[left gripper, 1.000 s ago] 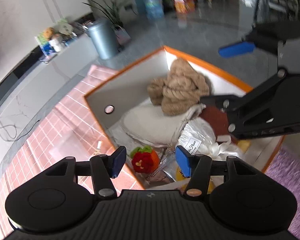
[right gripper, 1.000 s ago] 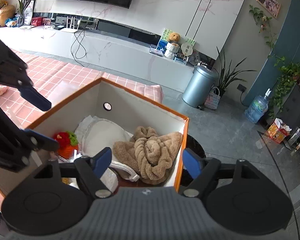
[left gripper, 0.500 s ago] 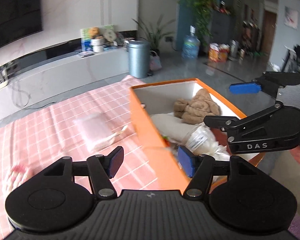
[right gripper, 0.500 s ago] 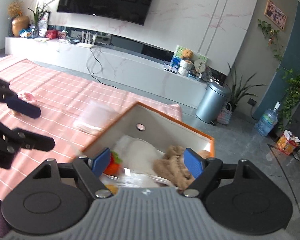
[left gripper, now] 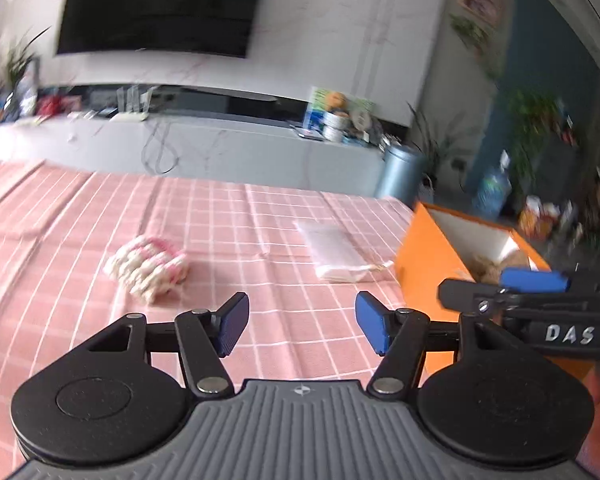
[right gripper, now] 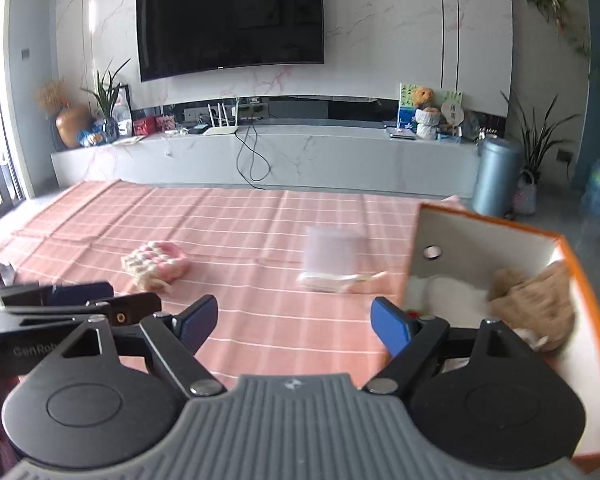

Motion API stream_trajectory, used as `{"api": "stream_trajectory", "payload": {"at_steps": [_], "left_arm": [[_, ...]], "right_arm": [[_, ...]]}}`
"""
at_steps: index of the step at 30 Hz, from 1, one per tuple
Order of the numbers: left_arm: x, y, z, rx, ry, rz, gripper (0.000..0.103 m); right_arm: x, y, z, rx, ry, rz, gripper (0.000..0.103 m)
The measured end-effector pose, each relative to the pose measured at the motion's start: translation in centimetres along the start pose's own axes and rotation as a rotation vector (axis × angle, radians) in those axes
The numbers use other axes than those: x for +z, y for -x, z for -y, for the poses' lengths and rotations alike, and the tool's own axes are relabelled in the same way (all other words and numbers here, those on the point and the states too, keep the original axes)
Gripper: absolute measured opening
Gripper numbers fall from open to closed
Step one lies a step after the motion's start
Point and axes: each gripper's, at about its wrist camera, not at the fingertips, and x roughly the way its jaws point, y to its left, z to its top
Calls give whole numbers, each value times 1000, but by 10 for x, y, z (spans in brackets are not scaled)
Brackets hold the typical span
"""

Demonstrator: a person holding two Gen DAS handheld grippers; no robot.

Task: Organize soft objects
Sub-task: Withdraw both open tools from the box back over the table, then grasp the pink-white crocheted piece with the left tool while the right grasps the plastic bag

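Observation:
A pink and cream knitted bundle [left gripper: 146, 266] lies on the pink checked tablecloth [left gripper: 228, 224]; it also shows in the right wrist view [right gripper: 156, 265]. A clear plastic packet [left gripper: 334, 252] lies near the orange box [left gripper: 424, 268], also seen from the right wrist [right gripper: 332, 260]. The box [right gripper: 588, 320] holds a brown towel [right gripper: 536, 304] and white cloth [right gripper: 448, 292]. My left gripper [left gripper: 300, 326] is open and empty above the cloth, short of the bundle. My right gripper [right gripper: 294, 320] is open and empty beside the box.
The right gripper's arm [left gripper: 540, 312] crosses the left wrist view over the box. The left gripper [right gripper: 60, 304] shows at the left of the right wrist view. A TV console [right gripper: 260, 152] and a grey bin [right gripper: 496, 176] stand beyond the table.
Both grippers have pulled back and swung left, away from the box and towards the open cloth. The knitted bundle and packet have come into view. Both stay open.

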Motion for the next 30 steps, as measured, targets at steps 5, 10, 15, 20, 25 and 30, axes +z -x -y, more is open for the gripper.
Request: {"api": "stream_trajectory", "payload": {"at_steps": [5, 10, 15, 20, 25, 30], "left_arm": [[-8, 5, -31, 40, 60, 30, 68], [-14, 0, -54, 65, 108, 32, 67], [-16, -16, -72, 92, 112, 11, 72], [2, -41, -85, 119, 29, 6, 88], [26, -74, -103, 120, -10, -18, 89], [32, -98, -107, 142, -104, -1, 89]], "right_arm": [[-11, -23, -27, 24, -17, -11, 82], [-18, -49, -39, 12, 11, -62, 75], [-16, -80, -46, 11, 24, -99, 72], [0, -114, -53, -26, 49, -115, 74], [23, -154, -52, -133, 31, -81, 85], [29, -185, -39, -254, -19, -56, 91]]}}
